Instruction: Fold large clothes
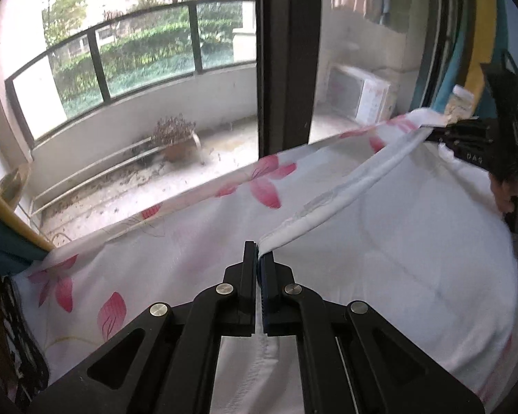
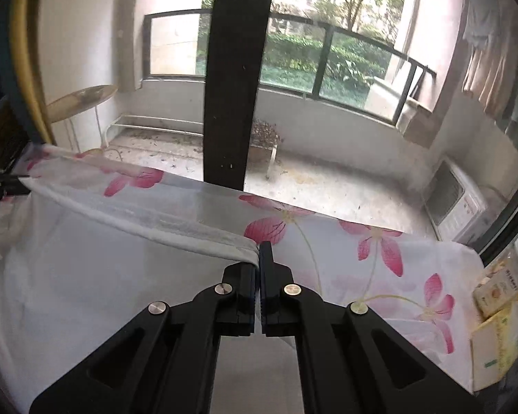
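Observation:
A large white cloth with pink flowers (image 1: 197, 227) lies spread over the surface in front of a glass balcony door. My left gripper (image 1: 258, 255) is shut on one corner of its white hemmed edge (image 1: 328, 203). That edge runs taut up to the right gripper (image 1: 431, 134), which pinches the other corner. In the right wrist view my right gripper (image 2: 259, 258) is shut on the same edge (image 2: 148, 220), which stretches left to the left gripper (image 2: 17, 188). The flowered cloth (image 2: 380, 252) lies beyond and below.
A dark door frame (image 1: 283, 58) stands just behind the cloth. Boxes and packets (image 2: 497, 331) sit at the right edge of the surface, with a bottle (image 1: 461, 103) near them. A hand (image 1: 504, 195) holds the right gripper. Yellow and teal curtains (image 1: 476, 34) hang at the sides.

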`<state>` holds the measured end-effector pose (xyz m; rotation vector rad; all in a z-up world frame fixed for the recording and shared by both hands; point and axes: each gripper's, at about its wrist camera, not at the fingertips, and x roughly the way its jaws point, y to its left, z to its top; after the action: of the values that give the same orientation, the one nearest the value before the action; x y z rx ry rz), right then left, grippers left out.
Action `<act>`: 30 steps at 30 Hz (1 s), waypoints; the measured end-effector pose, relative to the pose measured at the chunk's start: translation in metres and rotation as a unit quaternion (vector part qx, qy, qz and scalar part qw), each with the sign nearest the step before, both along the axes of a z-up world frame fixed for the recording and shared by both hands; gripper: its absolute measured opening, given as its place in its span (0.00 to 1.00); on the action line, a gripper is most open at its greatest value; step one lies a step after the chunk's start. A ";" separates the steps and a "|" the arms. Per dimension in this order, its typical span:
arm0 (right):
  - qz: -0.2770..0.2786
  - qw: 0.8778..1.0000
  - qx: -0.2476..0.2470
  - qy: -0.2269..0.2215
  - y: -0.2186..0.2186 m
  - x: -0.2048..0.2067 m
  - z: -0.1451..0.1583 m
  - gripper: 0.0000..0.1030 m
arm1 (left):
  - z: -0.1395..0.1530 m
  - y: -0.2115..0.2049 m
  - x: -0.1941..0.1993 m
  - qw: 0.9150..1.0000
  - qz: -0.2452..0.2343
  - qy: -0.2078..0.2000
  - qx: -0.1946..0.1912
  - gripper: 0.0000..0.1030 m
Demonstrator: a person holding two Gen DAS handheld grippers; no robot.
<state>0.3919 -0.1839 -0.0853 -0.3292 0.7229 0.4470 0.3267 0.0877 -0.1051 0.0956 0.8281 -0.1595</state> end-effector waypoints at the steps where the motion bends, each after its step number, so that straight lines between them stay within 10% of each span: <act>1: -0.007 1.000 -0.009 0.004 0.002 0.005 -0.003 0.01 | -0.004 0.001 0.004 1.000 -0.001 0.008 0.001 0.02; 4: -0.030 0.999 -0.030 -0.009 0.002 0.018 -0.006 0.12 | -0.011 0.005 0.014 0.999 0.010 0.032 0.016 0.13; 6: -0.036 0.999 -0.040 -0.006 -0.003 0.023 -0.008 0.28 | -0.011 0.013 0.012 0.999 0.026 0.026 0.026 0.44; 9: -0.057 0.997 -0.050 -0.004 -0.016 0.031 -0.010 0.52 | -0.007 0.031 0.008 0.998 0.053 0.023 0.026 0.49; 22: -0.142 0.988 -0.062 0.008 -0.113 0.014 -0.008 0.53 | 0.020 0.109 -0.093 0.986 0.164 -0.015 -0.013 0.59; 30: -0.183 0.979 -0.052 0.073 -0.158 0.022 -0.023 0.53 | -0.001 0.067 -0.114 0.996 0.075 0.045 0.006 0.62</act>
<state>0.4138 -0.3424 -0.1083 -0.2549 0.9315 0.0845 0.2129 0.1552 -0.1059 0.0371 0.9232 -0.0185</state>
